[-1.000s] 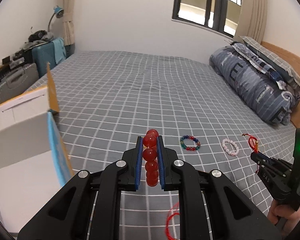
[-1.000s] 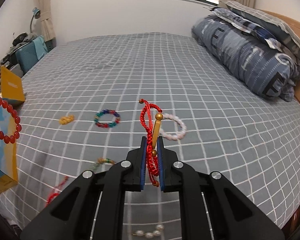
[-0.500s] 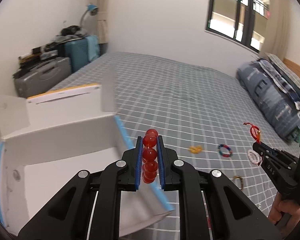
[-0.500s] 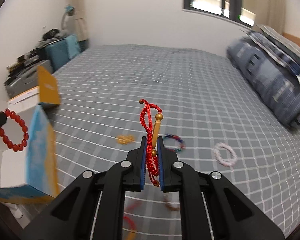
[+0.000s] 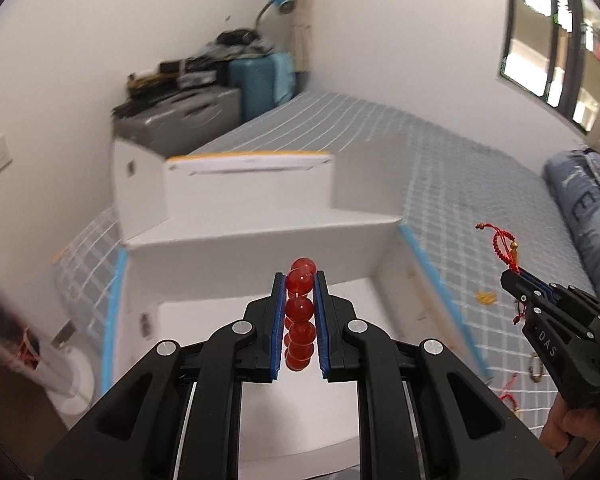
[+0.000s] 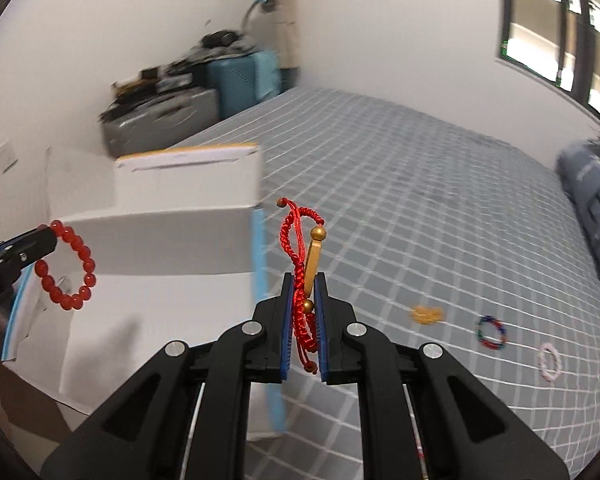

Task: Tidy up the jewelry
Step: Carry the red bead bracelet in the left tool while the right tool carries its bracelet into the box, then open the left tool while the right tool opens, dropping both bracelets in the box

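Observation:
My left gripper (image 5: 299, 280) is shut on a red bead bracelet (image 5: 299, 312) and holds it above the open white box (image 5: 260, 240). From the right wrist view the bracelet (image 6: 66, 266) hangs as a ring over the box (image 6: 160, 292). My right gripper (image 6: 304, 280) is shut on a red cord bracelet with gold beads (image 6: 306, 252), just right of the box's blue-edged wall; it also shows in the left wrist view (image 5: 504, 246).
On the grey checked bed (image 6: 440, 208) lie a yellow piece (image 6: 428, 314), a multicoloured bead bracelet (image 6: 490, 332) and a pale pink bracelet (image 6: 550, 360). Suitcases (image 5: 220, 96) stand by the wall. A blue bedding roll (image 5: 592, 208) lies at far right.
Both grippers have swung left toward the box. The left one has come over the box's opening with the red beads; the right one has come up to the box's right wall.

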`<state>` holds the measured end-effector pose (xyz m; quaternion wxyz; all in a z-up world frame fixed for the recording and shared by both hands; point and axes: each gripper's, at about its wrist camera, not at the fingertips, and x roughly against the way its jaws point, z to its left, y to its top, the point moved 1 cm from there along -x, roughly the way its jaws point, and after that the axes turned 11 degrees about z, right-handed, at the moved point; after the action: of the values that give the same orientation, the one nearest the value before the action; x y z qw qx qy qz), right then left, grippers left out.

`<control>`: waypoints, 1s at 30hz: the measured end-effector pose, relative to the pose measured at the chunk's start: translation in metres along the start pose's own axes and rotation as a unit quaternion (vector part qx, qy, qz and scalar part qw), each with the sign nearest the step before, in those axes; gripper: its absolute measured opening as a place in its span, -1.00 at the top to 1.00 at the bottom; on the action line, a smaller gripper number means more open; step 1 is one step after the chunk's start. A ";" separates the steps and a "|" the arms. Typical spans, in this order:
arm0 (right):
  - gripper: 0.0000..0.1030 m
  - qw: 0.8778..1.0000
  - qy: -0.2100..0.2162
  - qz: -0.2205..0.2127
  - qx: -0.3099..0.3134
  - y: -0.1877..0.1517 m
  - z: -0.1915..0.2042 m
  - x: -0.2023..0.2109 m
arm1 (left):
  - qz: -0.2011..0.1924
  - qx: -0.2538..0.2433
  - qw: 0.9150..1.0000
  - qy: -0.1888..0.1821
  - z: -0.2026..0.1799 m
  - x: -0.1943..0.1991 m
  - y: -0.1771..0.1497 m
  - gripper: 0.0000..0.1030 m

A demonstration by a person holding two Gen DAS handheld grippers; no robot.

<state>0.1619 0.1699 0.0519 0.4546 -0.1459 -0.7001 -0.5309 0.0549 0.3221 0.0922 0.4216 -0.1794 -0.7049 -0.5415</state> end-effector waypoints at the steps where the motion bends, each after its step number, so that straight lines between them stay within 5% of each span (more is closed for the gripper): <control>1: 0.83 1.000 0.003 0.008 0.007 0.002 0.010 -0.005 | 0.010 0.003 1.000 0.010 0.008 -0.004 0.000 0.75; 18: 0.84 0.982 0.039 0.179 0.055 0.013 0.084 -0.090 | 0.172 0.052 0.982 0.059 0.072 -0.088 -0.017 0.75; 24: 0.84 0.966 0.043 0.250 0.045 0.005 0.083 -0.122 | 0.202 0.059 0.976 0.062 0.077 -0.106 -0.023 0.75; 30: 0.84 0.960 0.034 0.276 0.041 -0.008 0.077 -0.135 | 0.207 0.059 0.974 0.069 0.077 -0.109 -0.025 0.75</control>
<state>0.1931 0.2719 -0.0618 0.6128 -0.2961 -0.6379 -0.3604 0.0697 0.4063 -0.0132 0.5821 -0.2587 -0.6521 -0.4111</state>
